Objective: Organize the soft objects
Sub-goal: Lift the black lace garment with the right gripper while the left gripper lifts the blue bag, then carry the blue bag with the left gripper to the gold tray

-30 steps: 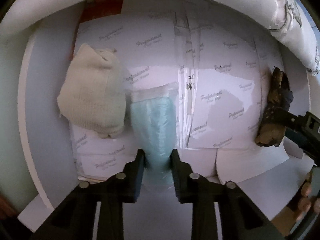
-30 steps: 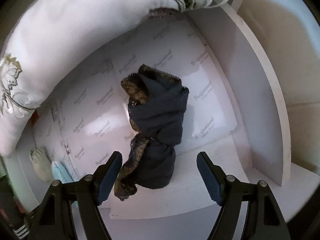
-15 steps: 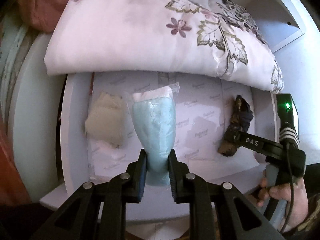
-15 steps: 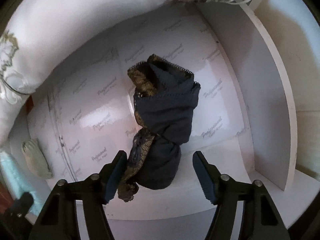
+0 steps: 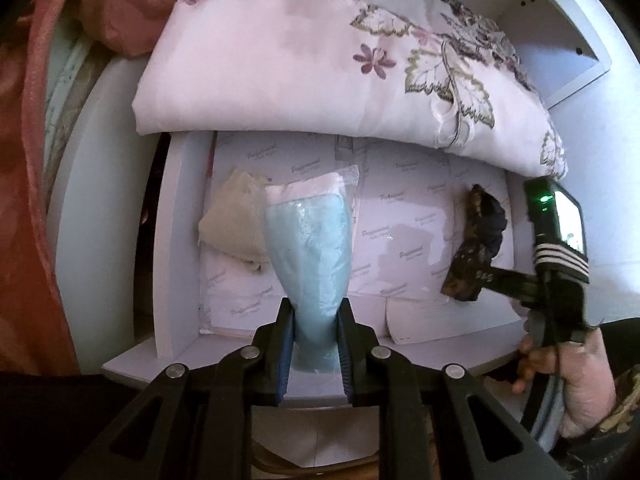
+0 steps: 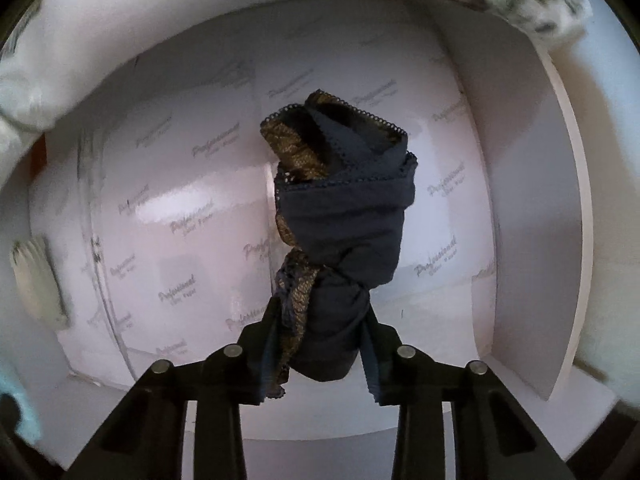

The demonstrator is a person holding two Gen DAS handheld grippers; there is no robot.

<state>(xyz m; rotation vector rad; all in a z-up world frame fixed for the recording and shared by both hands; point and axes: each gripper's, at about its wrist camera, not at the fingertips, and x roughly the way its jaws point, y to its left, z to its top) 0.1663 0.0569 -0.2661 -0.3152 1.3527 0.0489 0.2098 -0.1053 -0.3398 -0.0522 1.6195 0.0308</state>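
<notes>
Two bundles are in your jaws at once. Your left gripper [image 5: 314,354] pinches the pale blue plastic-wrapped bundle [image 5: 310,256] by its near end, lifted clear of the paper-lined shelf [image 5: 404,236], with the cream cloth [image 5: 234,222] lying at its 9 o'clock. Your right gripper [image 6: 320,350] has just been closing, and its jaws now squeeze the lower end of the dark lace-trimmed bundle [image 6: 344,224], which looks still on the shelf. Likely trouble: the loose lace edge could unravel as you lift, and the slick wrap may slide out of so shallow a pinch.
</notes>
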